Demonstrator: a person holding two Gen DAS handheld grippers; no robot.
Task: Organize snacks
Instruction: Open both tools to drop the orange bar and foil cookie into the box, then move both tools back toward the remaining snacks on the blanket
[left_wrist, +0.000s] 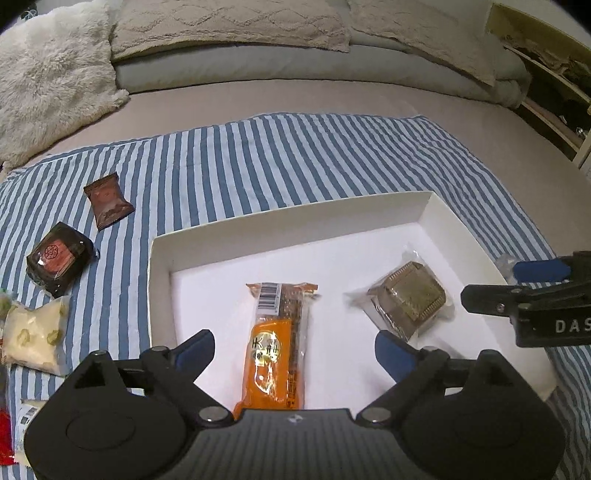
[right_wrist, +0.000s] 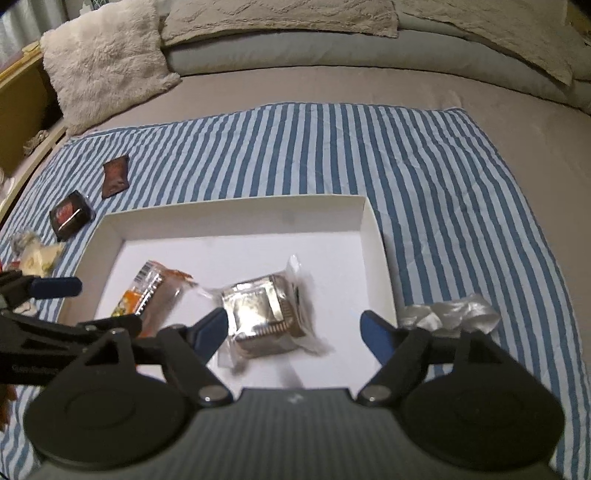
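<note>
White box (left_wrist: 454, 225) holding orange bar (left_wrist: 275, 354) and clear-wrapped cake (right_wrist: 258, 314); left gripper (left_wrist: 295, 347) and right gripper (right_wrist: 293, 330) both hanging open, gripping nothing.

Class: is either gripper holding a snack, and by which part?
Neither. Left gripper stands open around the orange wrapped bar; right gripper open around the clear-wrapped brown cake.

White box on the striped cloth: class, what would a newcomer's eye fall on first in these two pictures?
The white box stands out on the striped cloth, with an orange packet and a clear-wrapped pastry lying side by side inside. Both grippers hang open above them: the left gripper over the packet, the right gripper over the pastry. Left of the box, a brown packet and a dark wrapped cake wait on the cloth.
</note>
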